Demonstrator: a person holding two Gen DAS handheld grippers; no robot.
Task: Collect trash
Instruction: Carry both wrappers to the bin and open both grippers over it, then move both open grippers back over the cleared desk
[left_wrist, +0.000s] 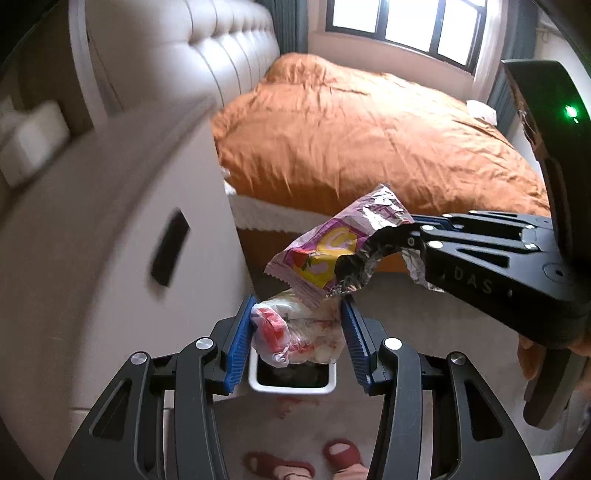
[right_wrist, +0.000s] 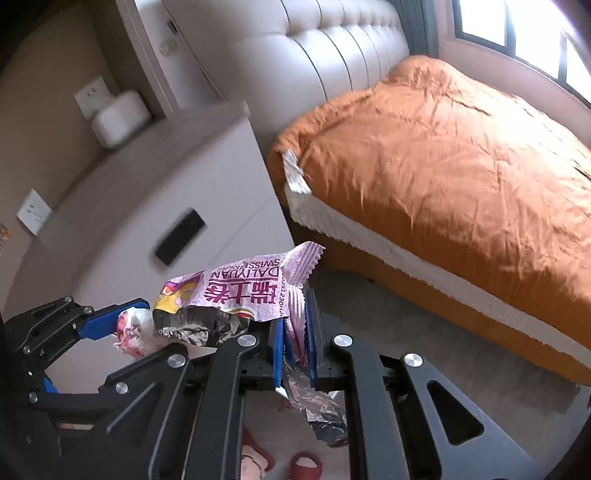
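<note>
wrapper (right_wrist: 236, 291) pinched in right gripper (right_wrist: 295, 332), above bin (left_wrist: 291, 382).

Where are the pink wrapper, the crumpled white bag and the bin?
Wrapper (right_wrist: 236, 291): right wrist view, printed pink face.
Bag (left_wrist: 299, 328): left wrist view, its crumpled middle.
Bin (left_wrist: 291, 389): left wrist view, near white rim.
</note>
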